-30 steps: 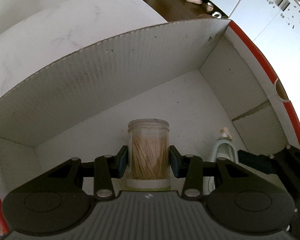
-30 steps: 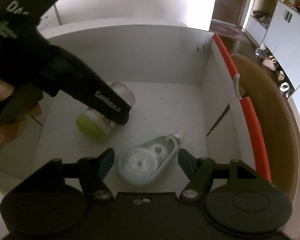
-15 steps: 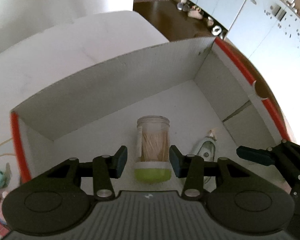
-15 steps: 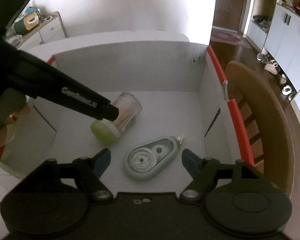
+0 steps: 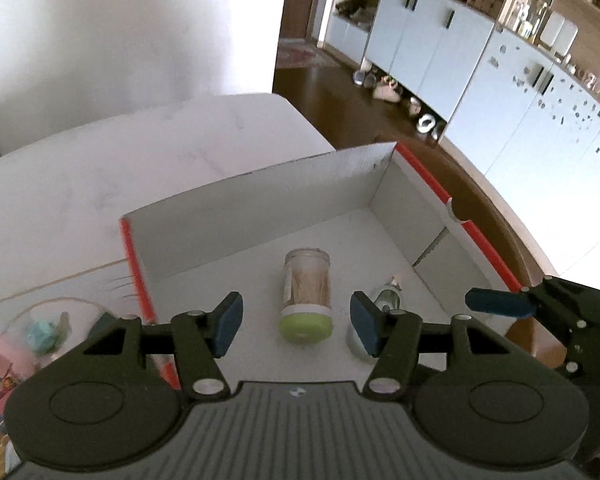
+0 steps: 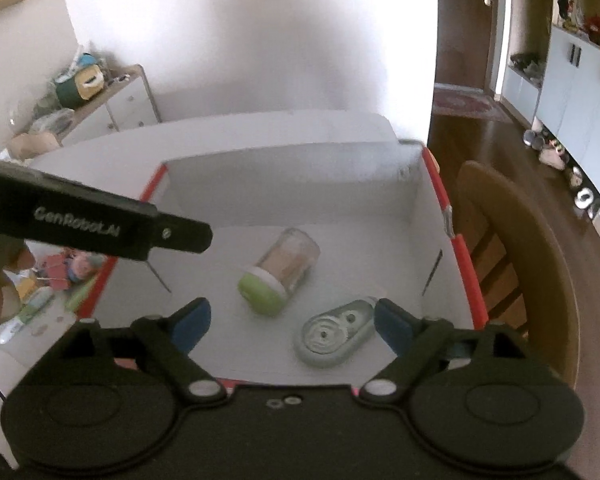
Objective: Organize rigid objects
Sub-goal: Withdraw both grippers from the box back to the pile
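Both pairs of fingers we hold have just been opening and stand apart, empty: left gripper (image 5: 296,326), right gripper (image 6: 290,326). Below, the clear toothpick jar with a green lid (image 5: 307,294) and pale green correction-tape dispenser (image 6: 334,334) lie apart in the white cardboard box with red edges (image 5: 260,196); colourful clutter (image 5: 28,344) crowds the white tabletop (image 5: 100,168) beside the box, and a wooden chair (image 6: 512,264) stands alongside.

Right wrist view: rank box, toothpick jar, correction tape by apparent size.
1. Box, by far the largest; it holds the other two.
2 and 3. Toothpick jar and correction tape look about alike; the tape lies nearer the camera, so no ranking.
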Demonstrator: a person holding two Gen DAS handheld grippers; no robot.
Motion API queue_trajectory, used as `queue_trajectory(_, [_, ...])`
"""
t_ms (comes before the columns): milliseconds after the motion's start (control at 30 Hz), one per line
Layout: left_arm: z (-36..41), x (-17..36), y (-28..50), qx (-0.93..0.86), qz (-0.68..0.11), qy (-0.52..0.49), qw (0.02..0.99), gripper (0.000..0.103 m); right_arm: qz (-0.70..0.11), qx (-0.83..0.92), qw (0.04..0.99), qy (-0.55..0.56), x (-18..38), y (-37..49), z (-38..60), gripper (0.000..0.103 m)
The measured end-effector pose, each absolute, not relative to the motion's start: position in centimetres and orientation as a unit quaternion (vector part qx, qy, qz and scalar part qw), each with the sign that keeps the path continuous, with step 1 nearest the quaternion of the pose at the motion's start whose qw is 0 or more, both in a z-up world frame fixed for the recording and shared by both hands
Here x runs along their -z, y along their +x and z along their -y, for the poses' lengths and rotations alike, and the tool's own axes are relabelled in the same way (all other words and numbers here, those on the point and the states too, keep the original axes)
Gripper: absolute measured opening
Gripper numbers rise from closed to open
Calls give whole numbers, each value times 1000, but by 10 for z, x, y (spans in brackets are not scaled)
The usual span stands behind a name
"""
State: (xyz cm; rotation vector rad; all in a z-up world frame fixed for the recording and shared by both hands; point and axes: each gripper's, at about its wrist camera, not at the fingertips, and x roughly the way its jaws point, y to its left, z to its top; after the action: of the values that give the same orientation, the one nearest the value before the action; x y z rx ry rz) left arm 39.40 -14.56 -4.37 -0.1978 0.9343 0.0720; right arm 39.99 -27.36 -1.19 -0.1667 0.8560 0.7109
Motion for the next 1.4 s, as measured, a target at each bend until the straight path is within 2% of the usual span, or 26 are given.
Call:
queue_trajectory(67, [143, 39, 382, -36, -439, -95, 892, 65, -399, -344, 847, -75, 10, 398, 270, 93])
queue_trajectory(300, [131, 24, 342, -43, -410, -99, 906, 67, -369, -357, 856, -64, -6, 373, 257, 99])
queue_trajectory(400, [117, 16, 318, -49, -398, -100, 911, 76, -360, -360, 859, -58, -11, 362, 249, 102])
queue_trajectory(533, [106, 12, 294, -50, -382, -97, 918, 77, -354, -365, 859, -53, -17, 346, 238, 103])
queue_trajectory(600, [100, 11, 280, -51, -372, -95, 922, 82, -353, -367, 859, -52, -18, 339, 233, 103])
queue_trajectory(967, [50, 16, 213, -51, -341, -74, 936, 84, -348, -382, 856, -19, -20, 295, 187, 103])
queue_trajectory(1400, [-55, 52, 152, -108, -353, -90, 925, 84, -372, -367, 852, -28, 2, 258, 119, 103])
